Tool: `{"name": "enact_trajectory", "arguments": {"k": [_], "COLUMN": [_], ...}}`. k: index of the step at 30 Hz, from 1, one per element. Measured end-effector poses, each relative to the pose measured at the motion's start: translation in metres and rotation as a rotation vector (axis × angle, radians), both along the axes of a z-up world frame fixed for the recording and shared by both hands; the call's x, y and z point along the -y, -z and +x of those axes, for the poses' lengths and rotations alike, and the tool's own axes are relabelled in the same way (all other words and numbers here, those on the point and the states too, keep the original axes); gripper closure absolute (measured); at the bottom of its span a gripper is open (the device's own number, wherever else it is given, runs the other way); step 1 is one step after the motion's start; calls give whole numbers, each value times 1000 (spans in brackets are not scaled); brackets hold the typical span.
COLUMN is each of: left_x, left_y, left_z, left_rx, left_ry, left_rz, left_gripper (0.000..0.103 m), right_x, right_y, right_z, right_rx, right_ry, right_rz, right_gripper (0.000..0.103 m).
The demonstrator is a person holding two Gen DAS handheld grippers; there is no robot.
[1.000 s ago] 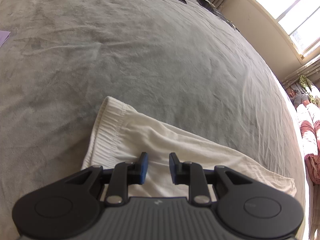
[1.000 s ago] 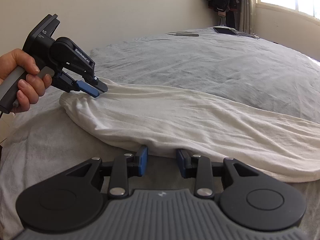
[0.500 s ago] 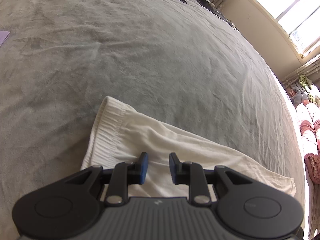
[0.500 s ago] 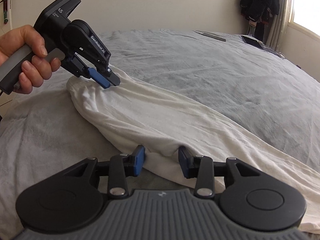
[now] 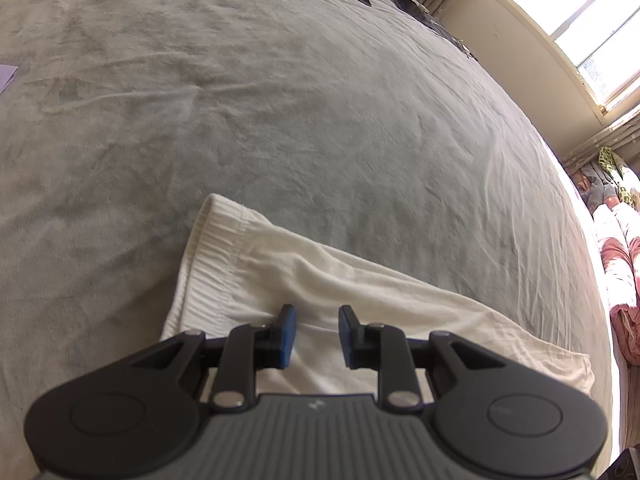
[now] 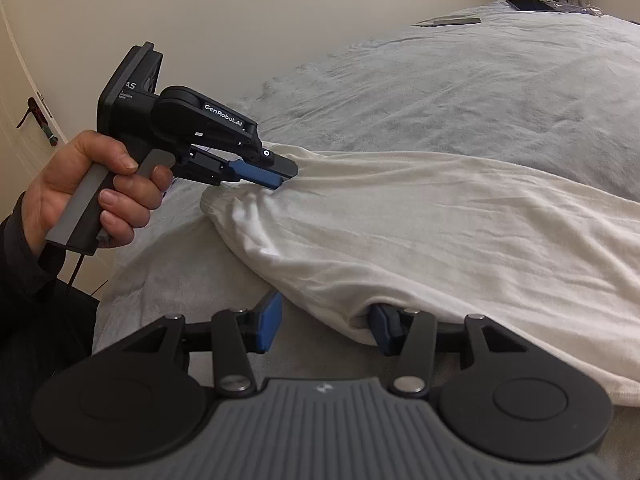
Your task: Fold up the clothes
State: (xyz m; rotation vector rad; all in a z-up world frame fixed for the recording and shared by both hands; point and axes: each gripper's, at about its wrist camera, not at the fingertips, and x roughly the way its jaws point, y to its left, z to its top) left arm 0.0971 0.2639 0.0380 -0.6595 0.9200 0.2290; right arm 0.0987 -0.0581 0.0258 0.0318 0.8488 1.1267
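Observation:
A cream-white garment [image 6: 420, 220] with a ribbed waistband [image 5: 212, 272] lies stretched across the grey bed cover [image 5: 280, 100]. A hand [image 6: 100, 184] holds my left gripper [image 6: 276, 174], whose blue pads are closed on a pinch of cloth near the waistband; the fabric rises to meet them. From its own camera the left gripper [image 5: 318, 336] has white cloth between its fingers. My right gripper [image 6: 324, 324] sits at the garment's near edge with its jaws opening. Its left fingertip [image 6: 270, 322] is bare and a fold of the cloth drapes over the right fingertip [image 6: 380, 328].
The grey bed cover [image 6: 480, 80] runs far back, with flat dark items [image 6: 532, 3] at its far end. A wall and a door handle [image 6: 36, 114] are to the left. Pink bedding [image 5: 624, 264] is piled beside the bed under a window [image 5: 580, 12].
The right gripper's jaws have spread apart and let go of the garment's edge, and its view has swung and rolled toward the left gripper. The left gripper has stayed put.

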Motion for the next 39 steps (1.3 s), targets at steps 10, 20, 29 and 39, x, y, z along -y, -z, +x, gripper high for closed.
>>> {"name": "enact_trajectory", "arguments": {"k": [10, 20, 29, 39], "left_x": [1, 1, 0, 3], "left_y": [0, 0, 0, 0], "left_z": [0, 1, 0, 0], "left_rx": [-3, -6, -6, -10], "left_ry": [5, 6, 5, 15], "left_rz": [16, 15, 10, 41], "left_gripper": [79, 79, 79, 79], "right_x": [27, 35, 24, 38], "right_y": [1, 6, 13, 14], "right_z": [-32, -36, -48, -62], "right_rx": [-62, -57, -4, 2], "right_ry": [17, 75, 145, 211], "right_rz": [89, 105, 91, 98], "right_gripper": [65, 65, 87, 96]}}
